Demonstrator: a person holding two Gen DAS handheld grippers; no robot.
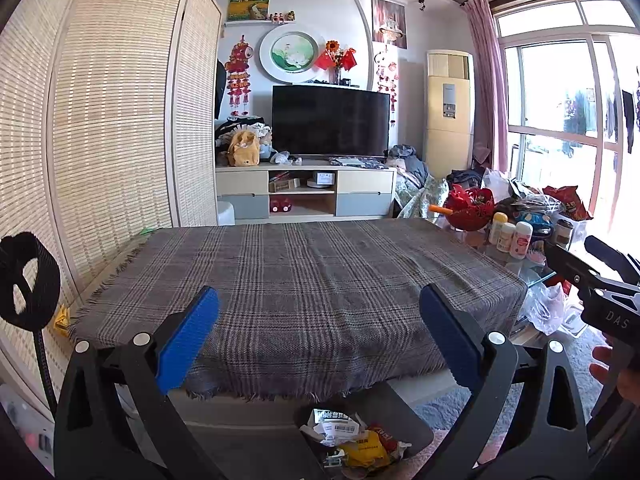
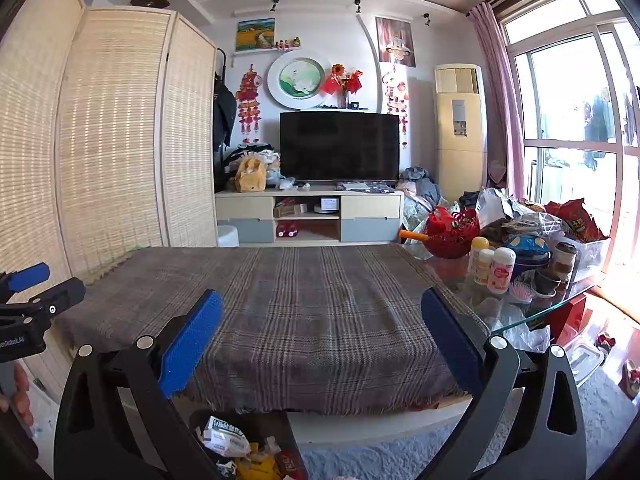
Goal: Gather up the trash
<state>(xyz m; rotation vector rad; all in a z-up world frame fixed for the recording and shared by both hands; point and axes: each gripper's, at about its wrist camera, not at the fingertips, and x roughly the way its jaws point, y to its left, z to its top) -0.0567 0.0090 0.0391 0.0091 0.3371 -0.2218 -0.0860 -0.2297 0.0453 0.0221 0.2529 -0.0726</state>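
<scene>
Both the left gripper (image 1: 319, 328) and the right gripper (image 2: 322, 332) were wide apart and empty above the table (image 1: 304, 280). The trash (image 1: 352, 440) lay in a dark bin (image 1: 412, 420) below the table's near edge.

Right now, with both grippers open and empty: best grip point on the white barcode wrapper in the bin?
Take the white barcode wrapper by its raised crumpled top edge, coming straight down from above. It lies on top of the trash in the bin, beside the yellow packet, so a side approach would likely hit the bin wall. The left gripper looks nearest.
</scene>
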